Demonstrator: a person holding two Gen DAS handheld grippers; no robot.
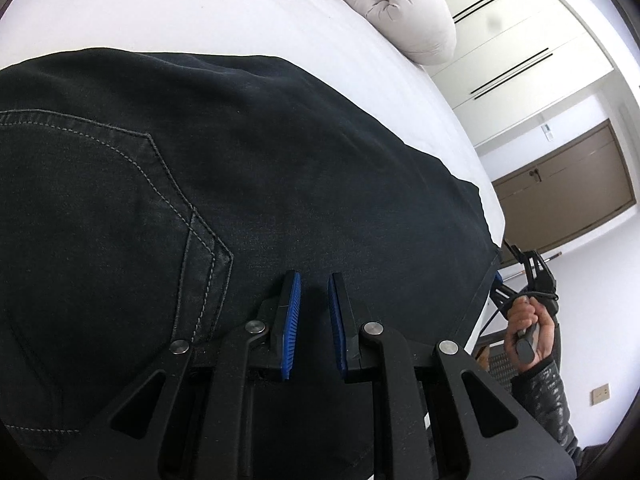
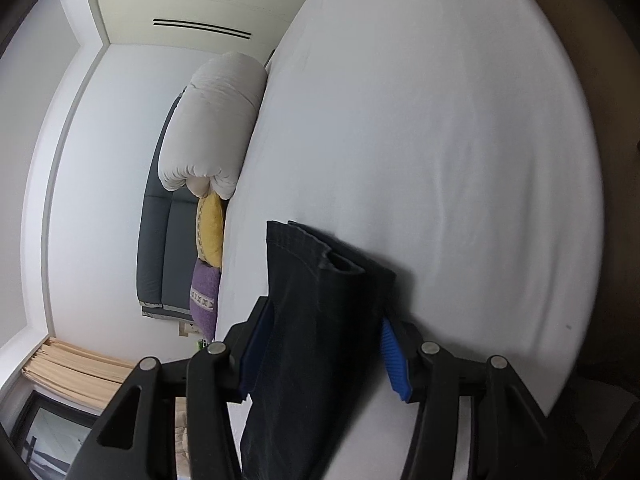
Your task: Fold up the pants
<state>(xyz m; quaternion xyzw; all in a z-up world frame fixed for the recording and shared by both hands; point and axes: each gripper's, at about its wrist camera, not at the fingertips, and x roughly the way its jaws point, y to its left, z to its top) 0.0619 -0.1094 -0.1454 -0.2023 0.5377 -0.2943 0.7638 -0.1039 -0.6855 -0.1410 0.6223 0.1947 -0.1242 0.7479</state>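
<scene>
Left wrist view: pants spread dark across the centre and left of frame on the white bed, back pocket stitching at left, one edge running off toward the lower right. Left tongs at bottom centre, blue pads apart, nothing between them, hovering just over the cloth near the pocket. Right hand at far lower right of that frame, gripping its tool at the pants' edge by the bed side. Rolled duvet upper right, well apart.

Right wrist view: right tongs at bottom centre, a bunched end of the pants with hem showing between the pads; pads sit fairly wide, cloth looks held. Bare sheet fills the right of frame.

Judgement: fold-over step. To do it well, left tongs should pin or pinch the cloth so it doesn't drag, right end carried flat over the bed, hem lined to the far edge, layers kept together.
</scene>
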